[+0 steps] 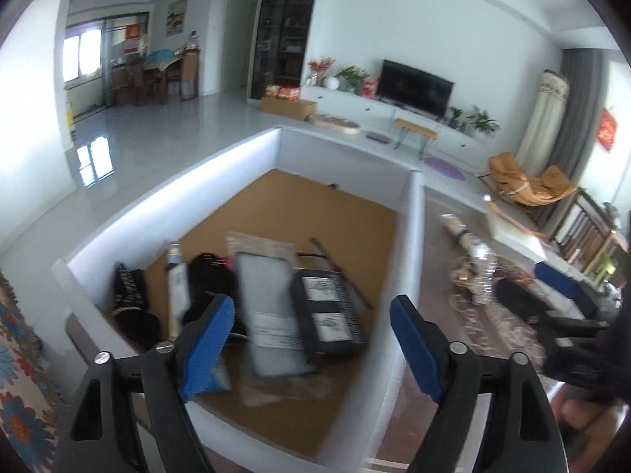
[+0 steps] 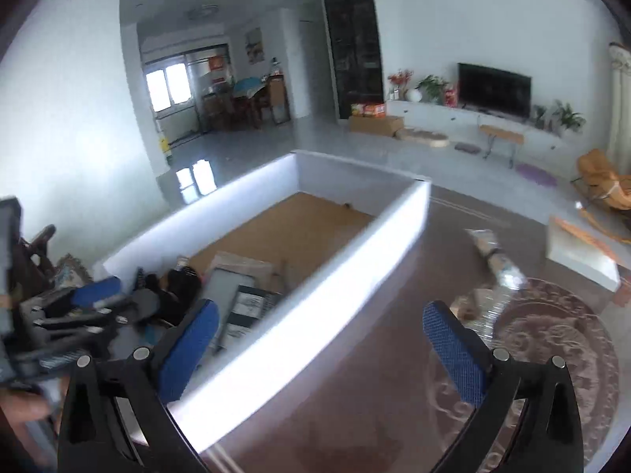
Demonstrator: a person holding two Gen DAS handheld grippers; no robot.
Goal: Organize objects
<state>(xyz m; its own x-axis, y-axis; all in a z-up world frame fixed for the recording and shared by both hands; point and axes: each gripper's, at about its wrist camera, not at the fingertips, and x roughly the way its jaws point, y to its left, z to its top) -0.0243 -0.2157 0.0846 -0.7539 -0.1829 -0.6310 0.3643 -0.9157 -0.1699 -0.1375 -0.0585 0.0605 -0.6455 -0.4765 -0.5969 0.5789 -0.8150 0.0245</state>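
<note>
Left wrist view shows left gripper fingers spread empty above the white-walled, cork-floored box holding packaged items, right gripper likewise open; next, judged, fetch the clear-wrapped roll from the worktop.

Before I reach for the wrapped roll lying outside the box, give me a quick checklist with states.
1. Left gripper empty, jaws wide: ok.
2. Right gripper empty, jaws wide: ok.
3. Flat grey packet inside the white box, tilted on the other items: ok.
4. Wrapped roll on the table outside the box, nothing over it: ok.
5. Whether the packet has settled: cannot tell, blurred.
</note>
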